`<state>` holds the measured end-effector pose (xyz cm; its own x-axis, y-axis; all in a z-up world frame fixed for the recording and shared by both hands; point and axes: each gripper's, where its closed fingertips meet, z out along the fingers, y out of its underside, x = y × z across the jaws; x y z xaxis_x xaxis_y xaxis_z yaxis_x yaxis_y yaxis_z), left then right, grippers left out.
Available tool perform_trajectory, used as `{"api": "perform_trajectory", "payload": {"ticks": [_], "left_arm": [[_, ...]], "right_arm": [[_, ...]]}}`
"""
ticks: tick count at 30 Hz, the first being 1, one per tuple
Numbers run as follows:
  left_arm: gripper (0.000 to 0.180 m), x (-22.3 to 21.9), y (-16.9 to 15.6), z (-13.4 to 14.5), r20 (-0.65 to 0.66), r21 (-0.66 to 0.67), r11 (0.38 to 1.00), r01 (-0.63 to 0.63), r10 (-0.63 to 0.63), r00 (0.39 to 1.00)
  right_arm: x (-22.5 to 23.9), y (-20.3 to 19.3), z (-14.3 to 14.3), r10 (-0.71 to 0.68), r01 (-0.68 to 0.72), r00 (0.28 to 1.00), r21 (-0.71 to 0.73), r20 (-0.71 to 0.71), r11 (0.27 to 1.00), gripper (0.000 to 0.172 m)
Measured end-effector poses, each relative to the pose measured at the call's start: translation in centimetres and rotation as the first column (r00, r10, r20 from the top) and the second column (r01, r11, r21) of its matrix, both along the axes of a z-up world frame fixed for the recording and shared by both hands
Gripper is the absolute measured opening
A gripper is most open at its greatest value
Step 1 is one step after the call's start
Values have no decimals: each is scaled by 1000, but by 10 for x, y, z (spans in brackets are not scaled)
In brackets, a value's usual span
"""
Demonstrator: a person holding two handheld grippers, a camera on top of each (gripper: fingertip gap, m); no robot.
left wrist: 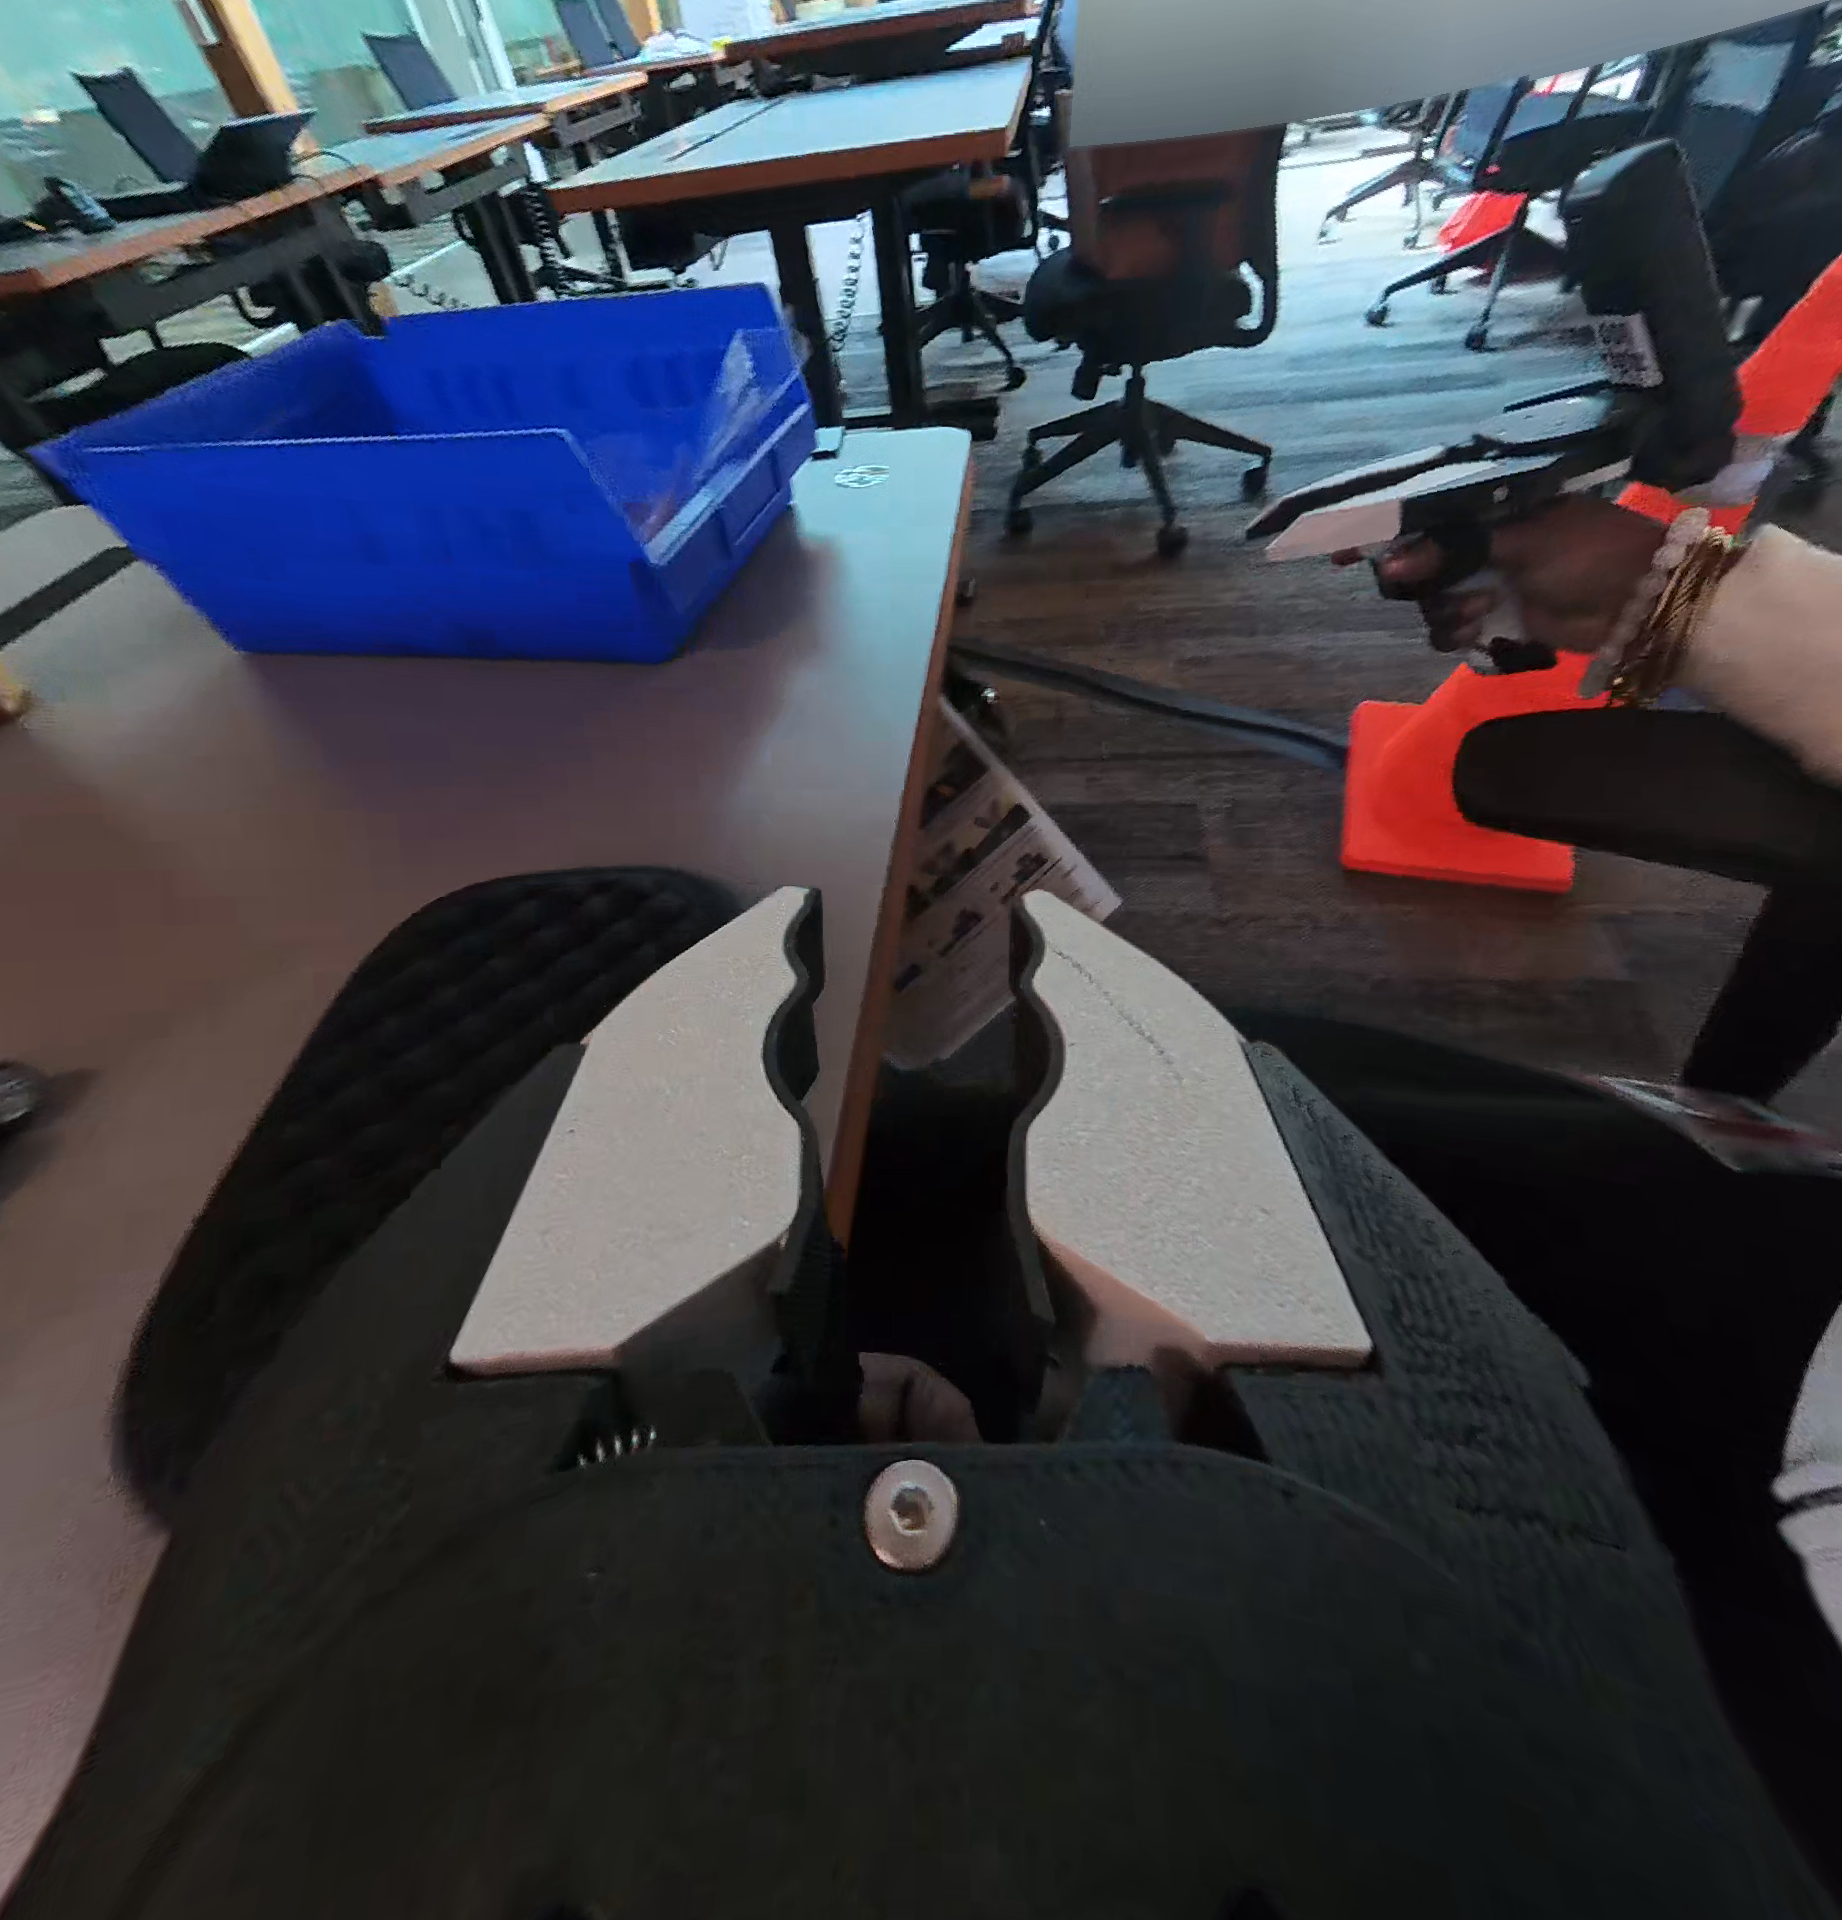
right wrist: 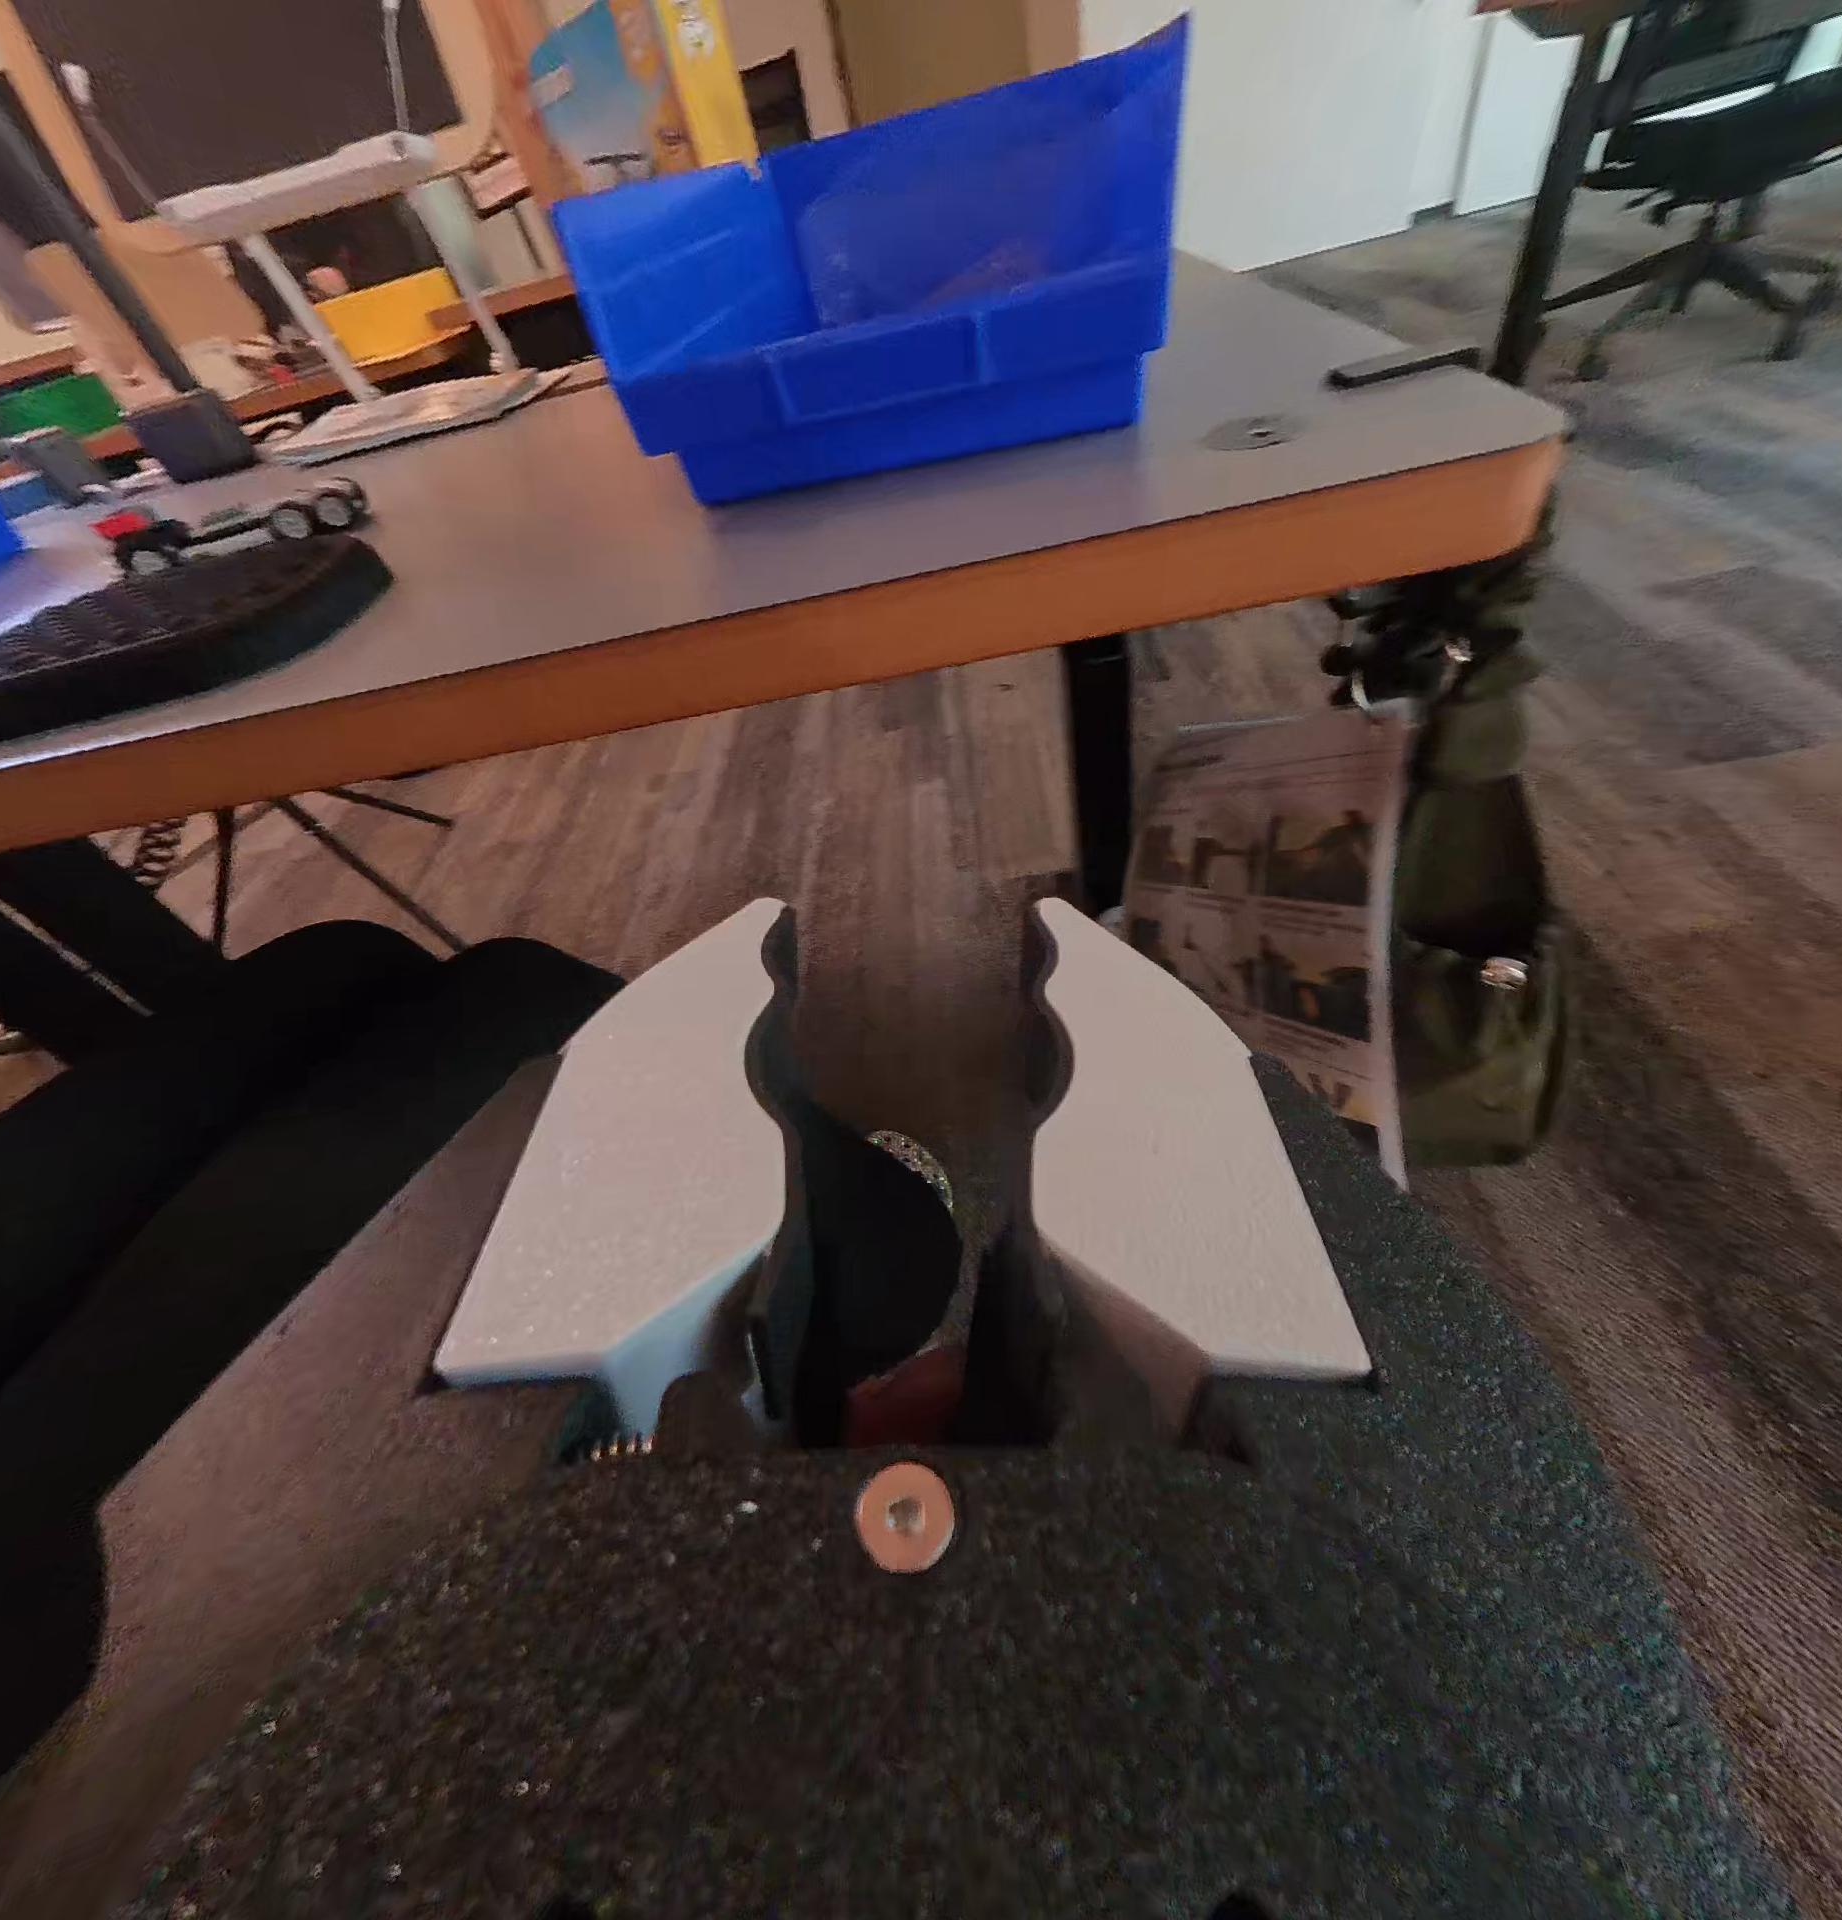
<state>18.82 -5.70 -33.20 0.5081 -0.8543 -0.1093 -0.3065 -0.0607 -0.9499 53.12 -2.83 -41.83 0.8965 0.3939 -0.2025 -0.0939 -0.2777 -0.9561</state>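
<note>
Your left gripper [left wrist: 917, 997] hangs over the near corner of the desk [left wrist: 605, 790], fingers parted with nothing between the pads; the desk's orange edge runs up through the gap without touching either one. A black ridged mat [left wrist: 408, 1091] lies on the desktop just left of the fingers, and a printed sheet [left wrist: 984, 883] hangs below the desk edge just behind the right fingertip.

Your right gripper [right wrist: 912, 997] is held off the desk, below the level of the desktop, pointing at the wood-look floor [right wrist: 792, 831] under it, its fingers likewise spread and bare. In the left wrist view the same tool [left wrist: 1312, 520] shows well out to the side, gripped in your hand [left wrist: 1519, 592].

Farther in, small toy vehicles [right wrist: 242, 525] sit beside the mat. A blue bin [left wrist: 429, 488] stands on the far part of the desk, near its back corner, well apart from both grippers. An orange cone [left wrist: 1457, 790] stands on the floor; office chairs [left wrist: 1145, 312] and other desks fill the room beyond.
</note>
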Motion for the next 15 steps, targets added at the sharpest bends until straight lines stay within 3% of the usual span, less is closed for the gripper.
{"api": "perform_trajectory", "payload": {"ticks": [4,15], "left_arm": [[35,32,7,-19,-30,-77,996,38,-41,999],[50,97,38,-69,-177,-193,978,83,-118,977]], "right_arm": [[22,-13,-11,-92,92,996,-62,-3,994,43],[72,-57,-40,-297,335,931,-171,212,927,45]]}}
